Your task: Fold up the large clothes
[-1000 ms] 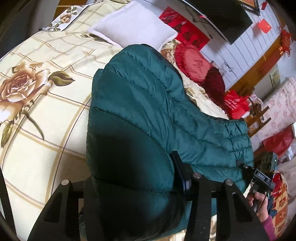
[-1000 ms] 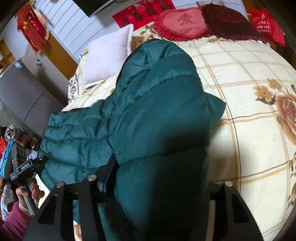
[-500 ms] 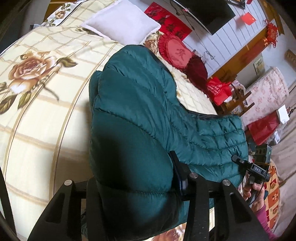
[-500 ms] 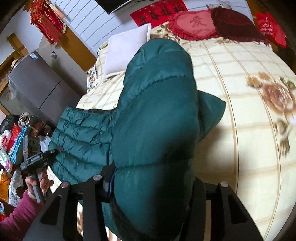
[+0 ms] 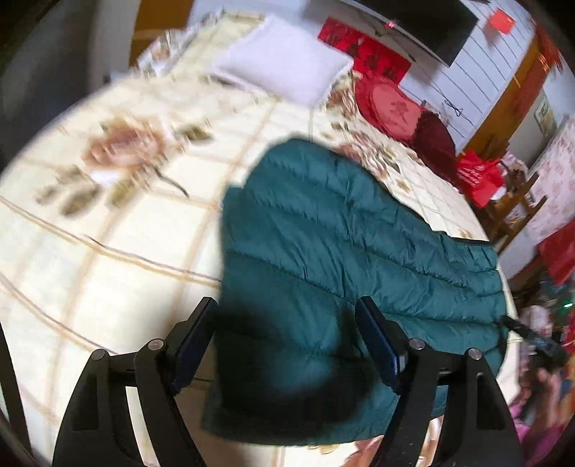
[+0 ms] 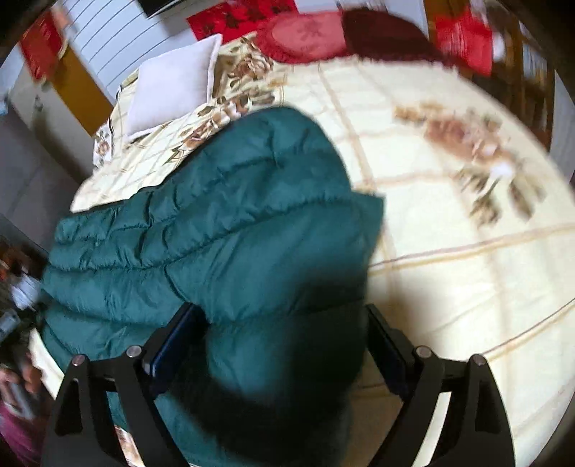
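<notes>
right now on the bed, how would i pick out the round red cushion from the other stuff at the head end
Start at the bed with its cream floral cover and look to the head end by the wall. Past the white pillow lies the red cushion, beside a darker maroon cushion. It is the bright red round one with a frilled rim and a paler centre.

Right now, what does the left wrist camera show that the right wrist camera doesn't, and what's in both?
Only the left wrist view shows the dark wall-mounted screen and the wooden chair beside the bed.

Only the right wrist view shows the grey cabinet left of the bed.

Both show the green puffer jacket lying on the floral bedspread, the white pillow, the red round cushion, and a hand-held gripper with its fingers spread either side of the jacket: left, right.
</notes>
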A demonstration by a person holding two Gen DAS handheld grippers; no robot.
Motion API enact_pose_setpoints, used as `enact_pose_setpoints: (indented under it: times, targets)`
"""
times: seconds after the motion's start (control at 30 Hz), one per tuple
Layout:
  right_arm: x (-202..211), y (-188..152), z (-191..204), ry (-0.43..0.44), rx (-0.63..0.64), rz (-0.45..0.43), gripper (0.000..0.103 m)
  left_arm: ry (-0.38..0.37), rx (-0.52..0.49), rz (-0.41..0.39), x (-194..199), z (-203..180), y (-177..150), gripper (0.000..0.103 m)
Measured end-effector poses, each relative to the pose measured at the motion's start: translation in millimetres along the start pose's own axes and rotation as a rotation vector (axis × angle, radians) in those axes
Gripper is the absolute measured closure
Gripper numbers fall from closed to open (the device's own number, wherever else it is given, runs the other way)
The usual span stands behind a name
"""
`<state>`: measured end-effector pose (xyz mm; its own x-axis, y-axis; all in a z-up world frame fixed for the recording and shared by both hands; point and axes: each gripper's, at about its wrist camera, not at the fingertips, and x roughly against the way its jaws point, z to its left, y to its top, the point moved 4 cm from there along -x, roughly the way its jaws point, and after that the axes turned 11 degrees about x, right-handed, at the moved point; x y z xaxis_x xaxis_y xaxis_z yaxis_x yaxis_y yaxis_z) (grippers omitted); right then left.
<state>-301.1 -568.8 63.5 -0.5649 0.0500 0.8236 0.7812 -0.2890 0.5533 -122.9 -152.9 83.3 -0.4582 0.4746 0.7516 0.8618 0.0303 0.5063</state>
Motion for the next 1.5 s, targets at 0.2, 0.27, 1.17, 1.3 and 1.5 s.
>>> enact_pose_setpoints:
  times: [0.2,0.27,1.17,1.3,1.5]
  targets:
    - [53,-2,28,-0.073,0.092,-0.08,0.01,0.086,-0.154,-0.125,34,-27,-18,0.018]
    - [63,-8,46,-0.086,0.118,-0.102,0.01,0.092,-0.163,-0.153,39,-36,-31,0.018]
    - [62,-71,133,-0.083,0.108,-0.193,0.009,0.162,-0.208,-0.21,27,-91,-116,0.019]
    - [62,-72,137,-0.091,0.116,-0.2,0.009,0.166,-0.206,-0.22,30,-88,-117,0.019]
    - [61,-74,142,-0.083,0.12,-0.198,0.009,0.198,-0.214,-0.226,31,-87,-119,0.019]
